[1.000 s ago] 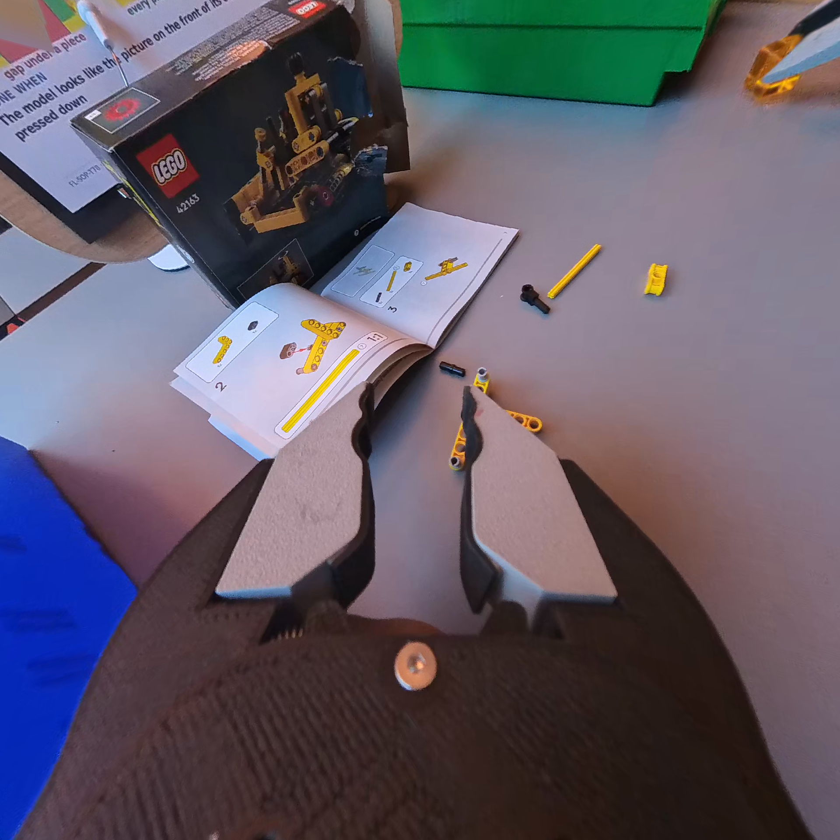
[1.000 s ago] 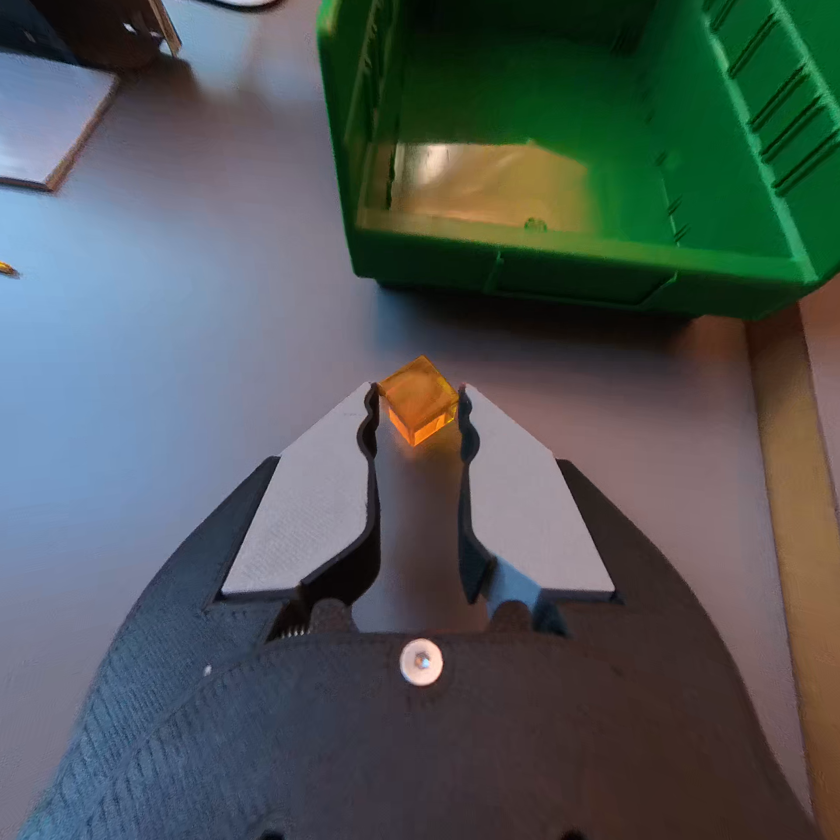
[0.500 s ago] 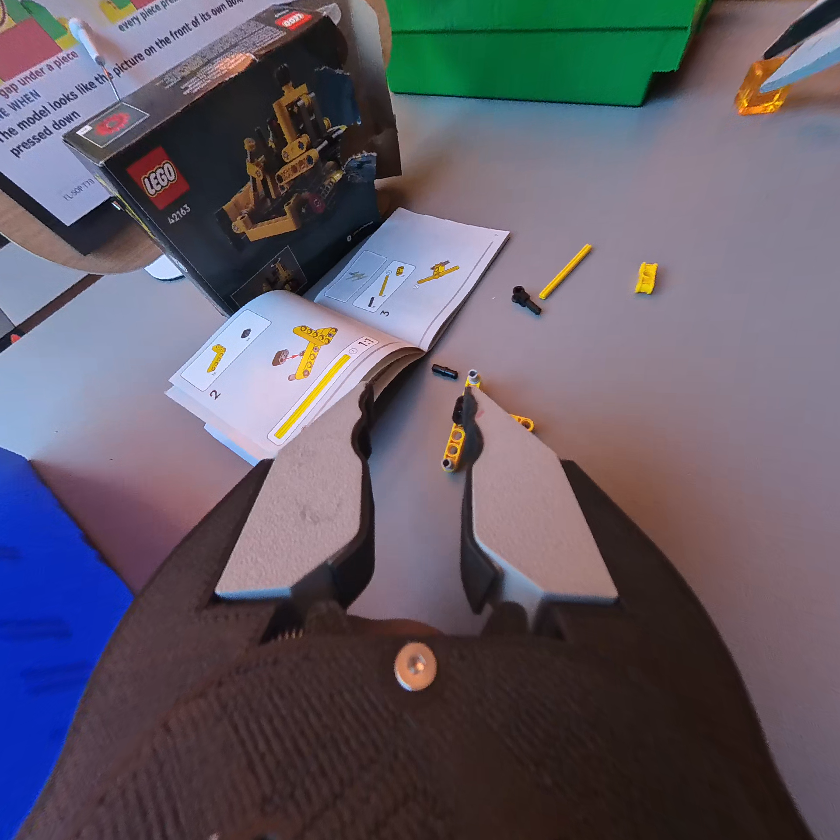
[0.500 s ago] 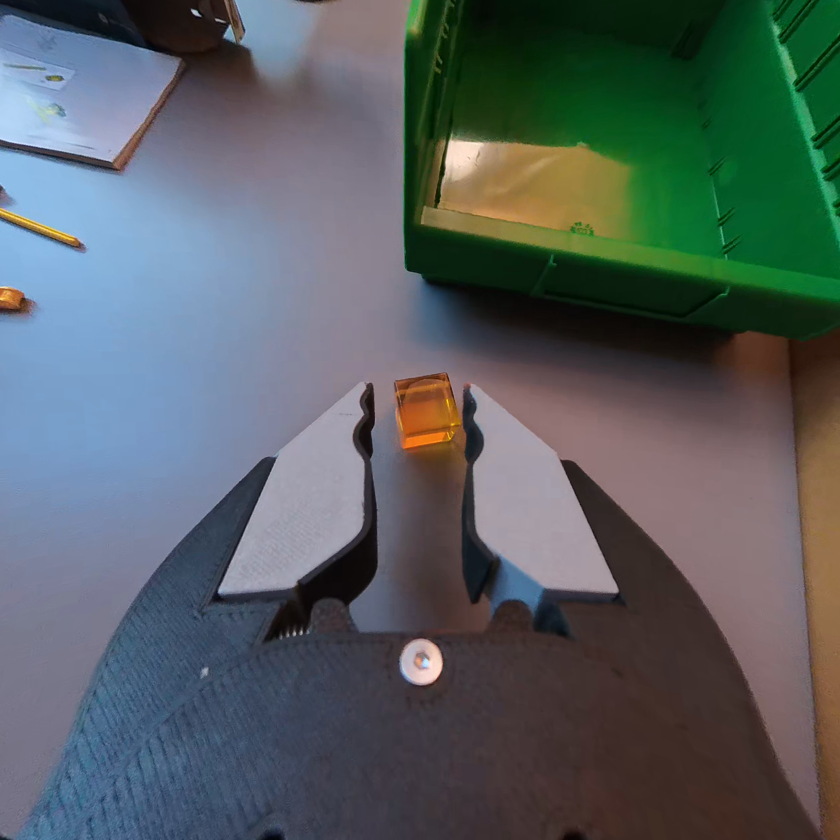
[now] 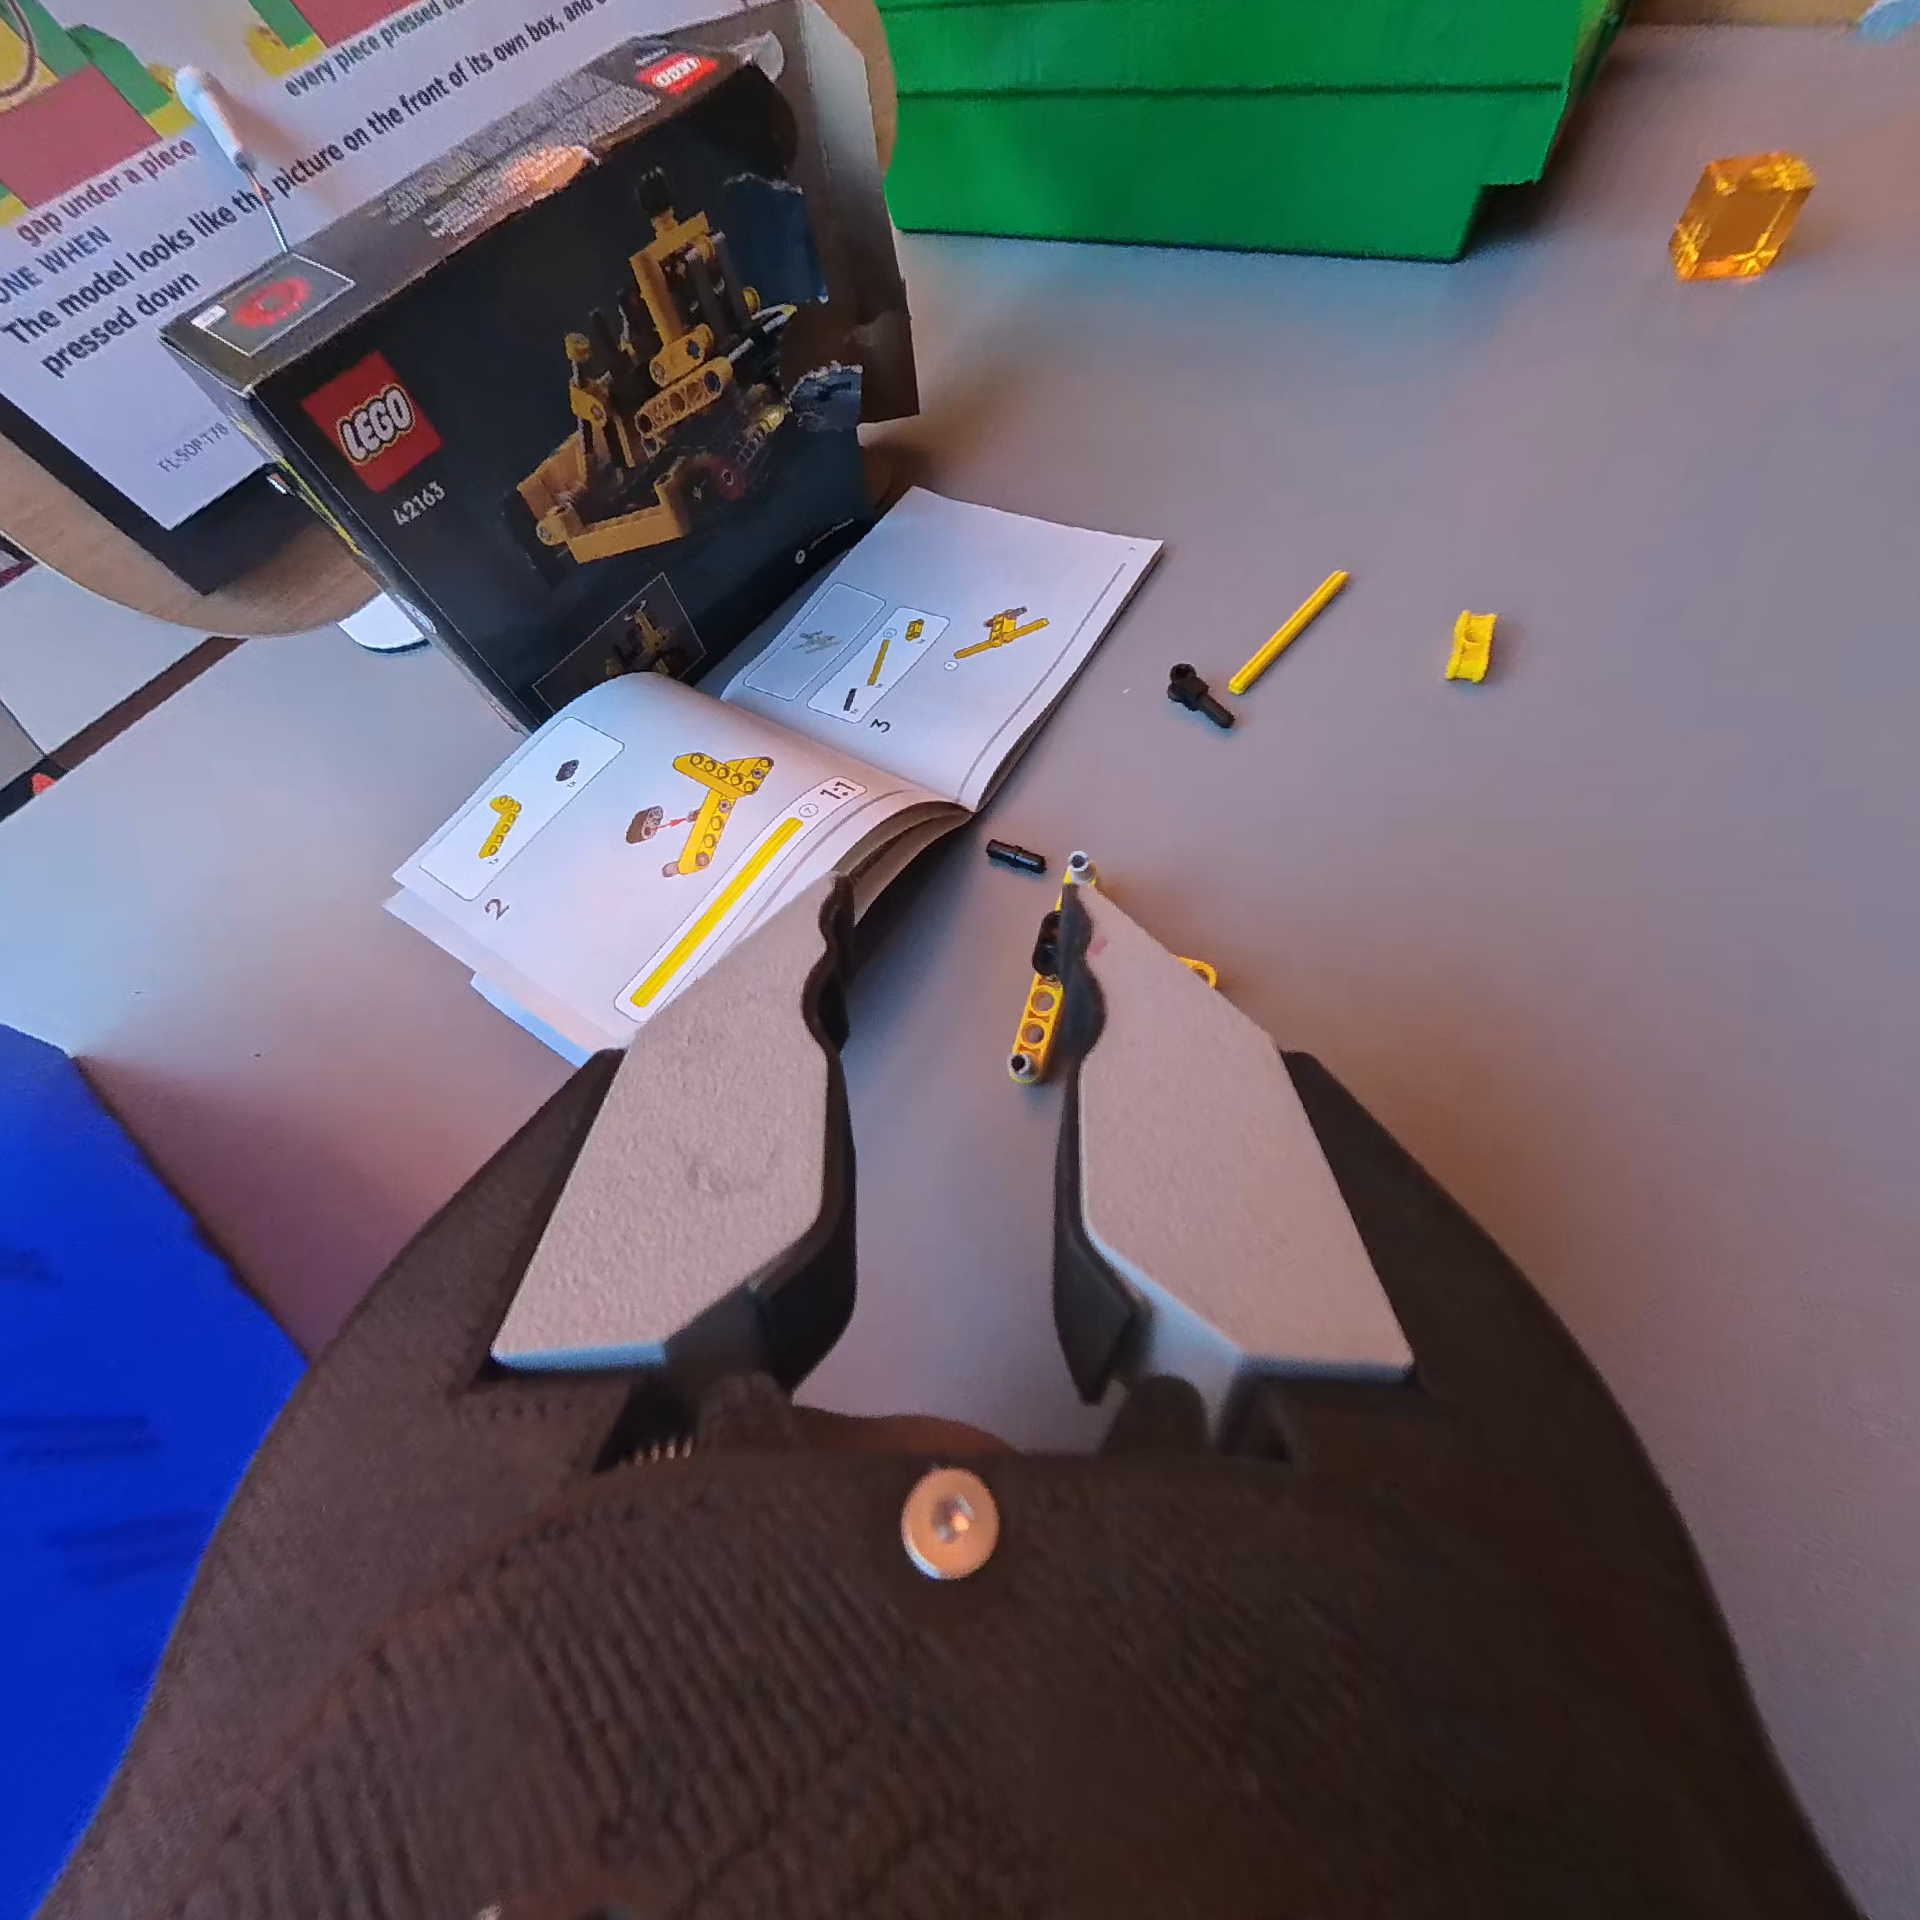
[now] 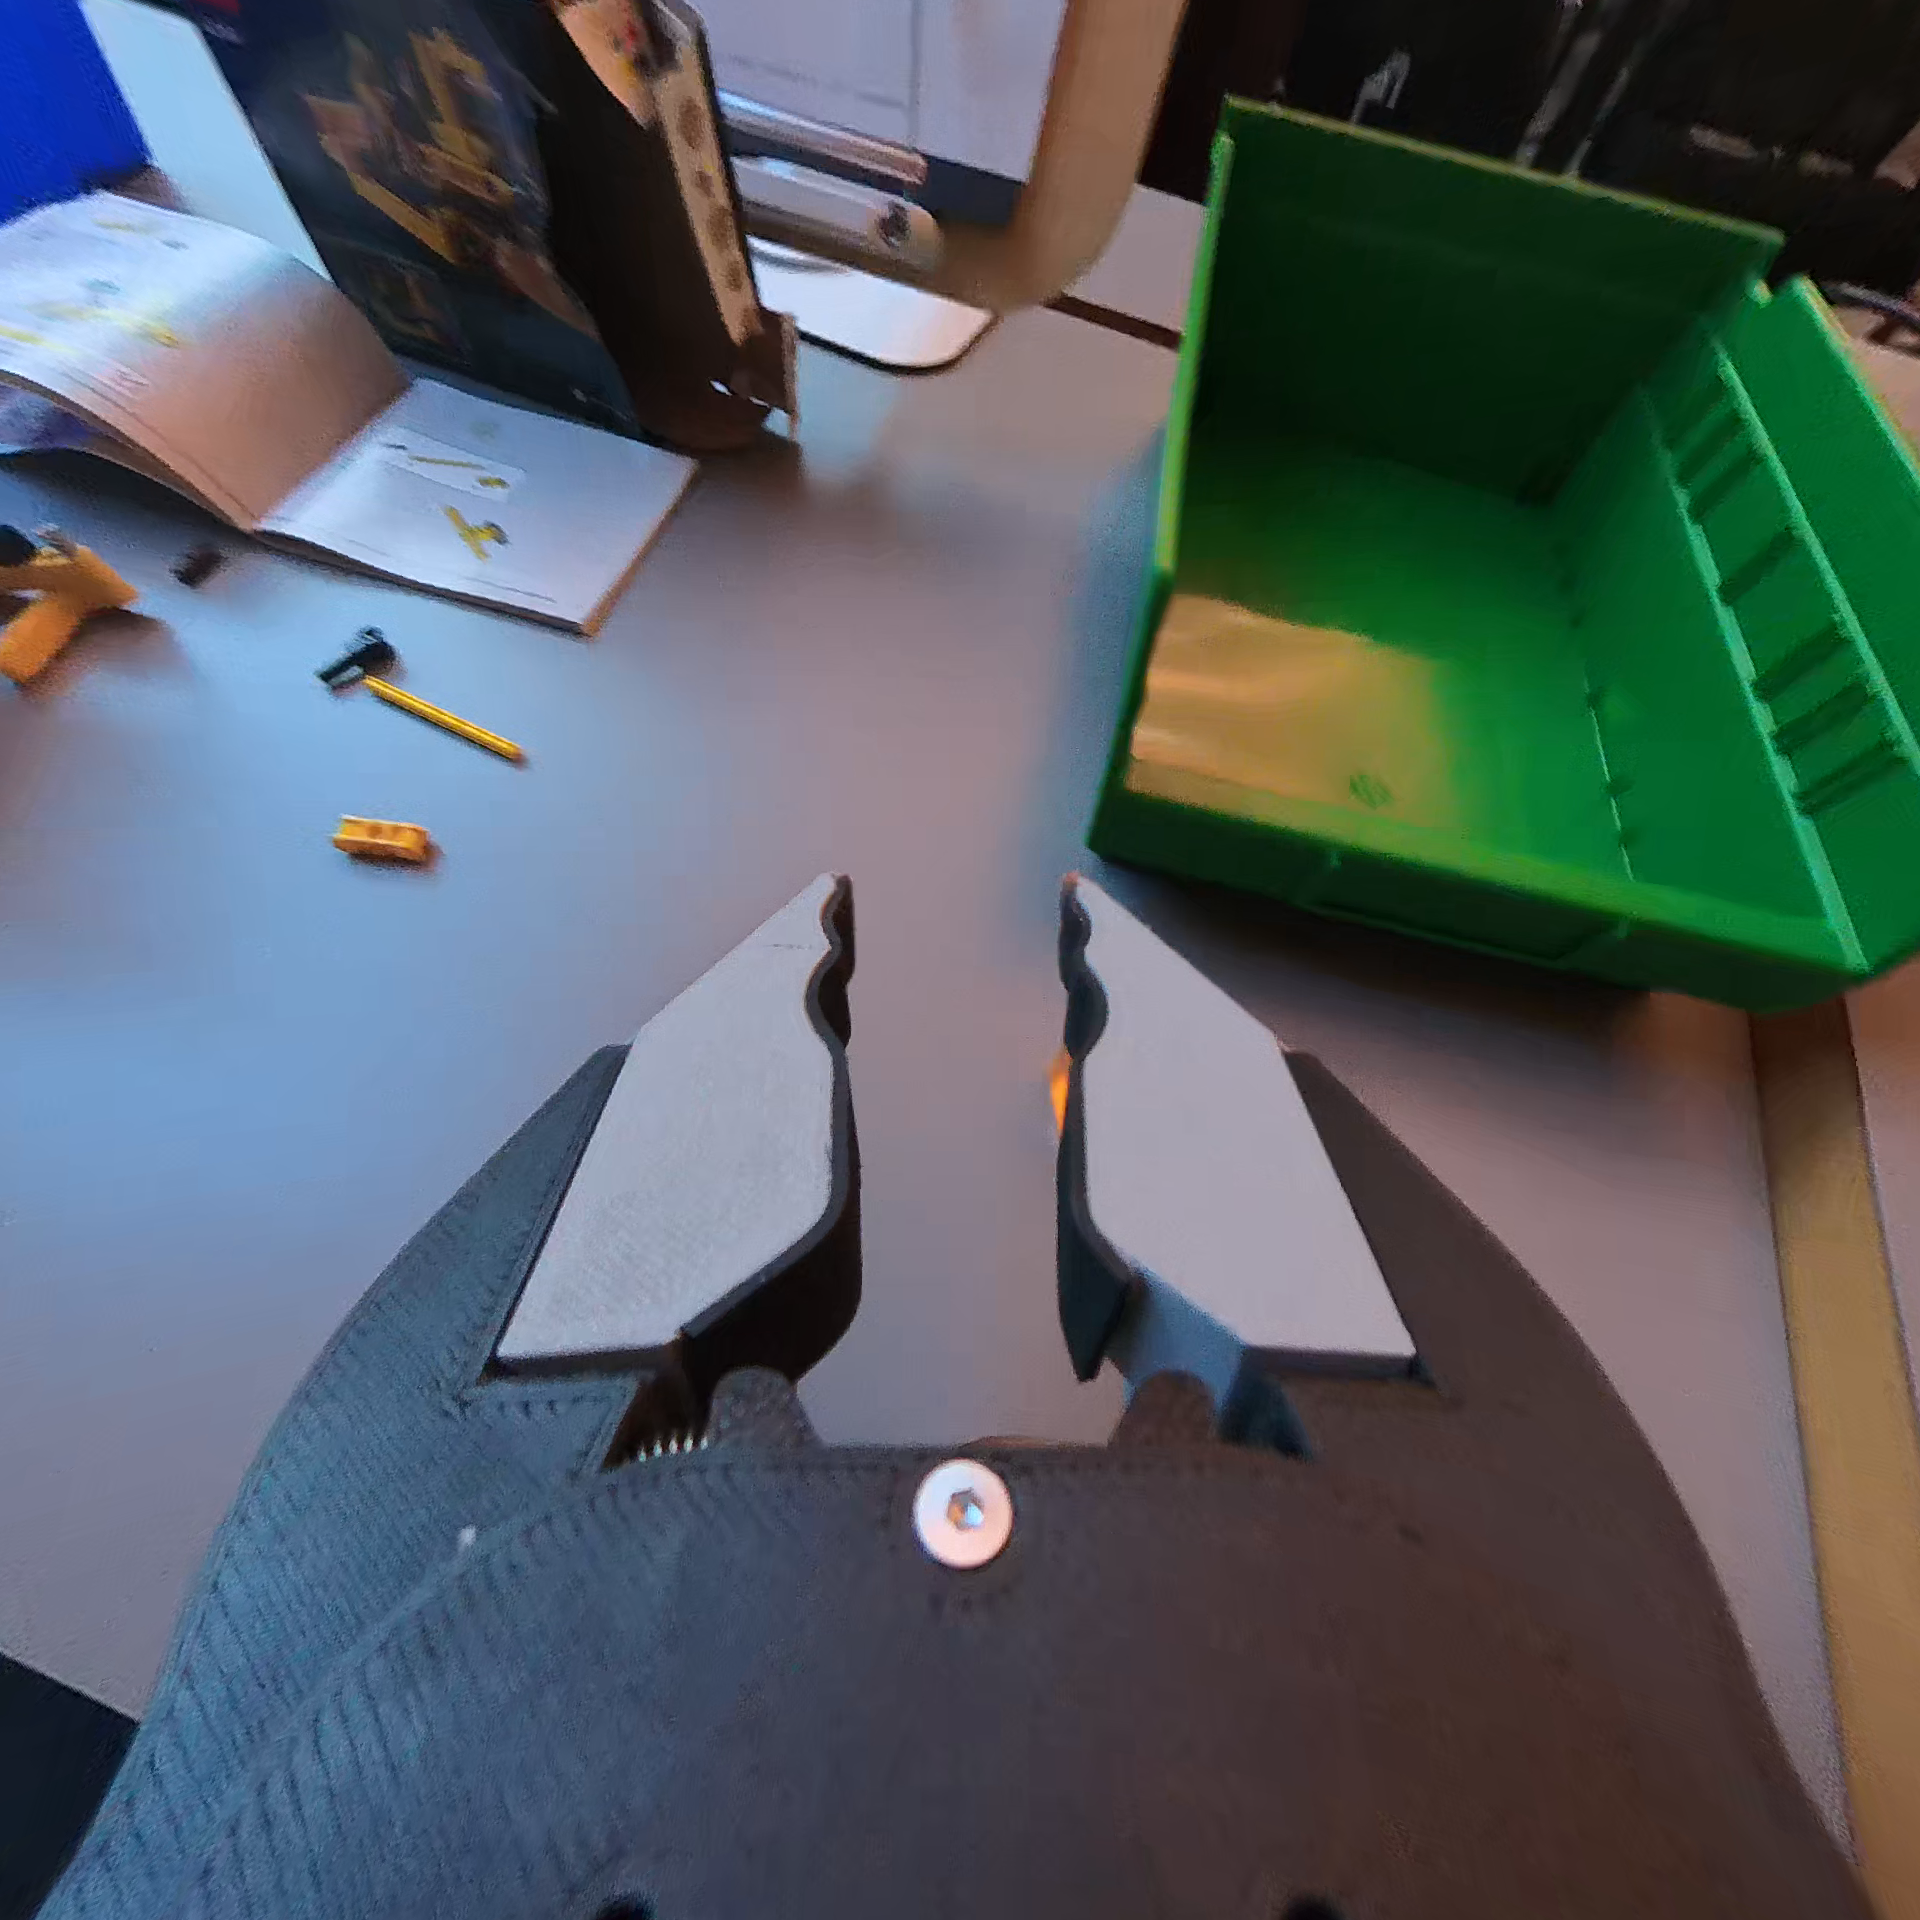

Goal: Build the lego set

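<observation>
Translucent amber cube (image 5: 1740,216) on smooth grey table (image 5: 1558,935), near ribbed green bin (image 6: 1507,644).

Booklet (image 5: 790,769) before box (image 5: 561,416), bin (image 5: 1195,135) right.

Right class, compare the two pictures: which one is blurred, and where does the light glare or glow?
Right wrist view: motion-smeared, especially the green bin and set box; bright glare lies on the bin floor. Left wrist view: sharper near the booklet; the orange clear block glows; wide-angle bending curves the edges; warm tint beside the left tongs.
</observation>
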Action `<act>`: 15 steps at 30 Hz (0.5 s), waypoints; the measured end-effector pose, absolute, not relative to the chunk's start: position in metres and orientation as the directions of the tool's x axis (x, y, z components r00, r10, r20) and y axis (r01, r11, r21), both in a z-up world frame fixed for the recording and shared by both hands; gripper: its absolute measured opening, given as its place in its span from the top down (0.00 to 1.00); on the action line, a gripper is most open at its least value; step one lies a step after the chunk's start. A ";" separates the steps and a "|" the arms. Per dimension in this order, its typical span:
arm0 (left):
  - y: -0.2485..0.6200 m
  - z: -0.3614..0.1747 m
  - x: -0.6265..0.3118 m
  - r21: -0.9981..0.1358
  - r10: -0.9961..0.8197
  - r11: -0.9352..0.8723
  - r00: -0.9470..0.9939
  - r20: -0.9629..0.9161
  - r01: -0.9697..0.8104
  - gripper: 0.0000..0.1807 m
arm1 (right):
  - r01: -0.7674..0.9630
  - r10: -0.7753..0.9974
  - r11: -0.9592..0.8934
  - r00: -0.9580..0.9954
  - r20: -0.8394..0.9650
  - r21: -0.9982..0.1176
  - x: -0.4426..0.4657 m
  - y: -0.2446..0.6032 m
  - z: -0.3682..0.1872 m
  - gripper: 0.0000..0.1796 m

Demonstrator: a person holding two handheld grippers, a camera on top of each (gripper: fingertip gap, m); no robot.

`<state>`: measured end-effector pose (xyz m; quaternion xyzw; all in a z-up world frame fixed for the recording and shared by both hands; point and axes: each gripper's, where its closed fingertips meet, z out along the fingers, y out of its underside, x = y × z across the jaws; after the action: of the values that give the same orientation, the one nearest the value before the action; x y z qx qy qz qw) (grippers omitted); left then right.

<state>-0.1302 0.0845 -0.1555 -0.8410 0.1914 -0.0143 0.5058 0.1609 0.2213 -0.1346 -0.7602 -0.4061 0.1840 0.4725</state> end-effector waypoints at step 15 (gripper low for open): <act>0.085 -0.154 -0.131 -0.858 -0.335 -0.412 0.927 -0.169 -0.306 0.80 | 0.497 0.890 -0.142 0.442 0.110 -0.856 0.082 0.174 -0.156 0.79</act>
<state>-0.1310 0.0845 -0.1544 -0.8402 0.1908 -0.0145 0.5074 0.0821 0.1736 -0.1564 -0.7227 -0.4801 0.2204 0.4458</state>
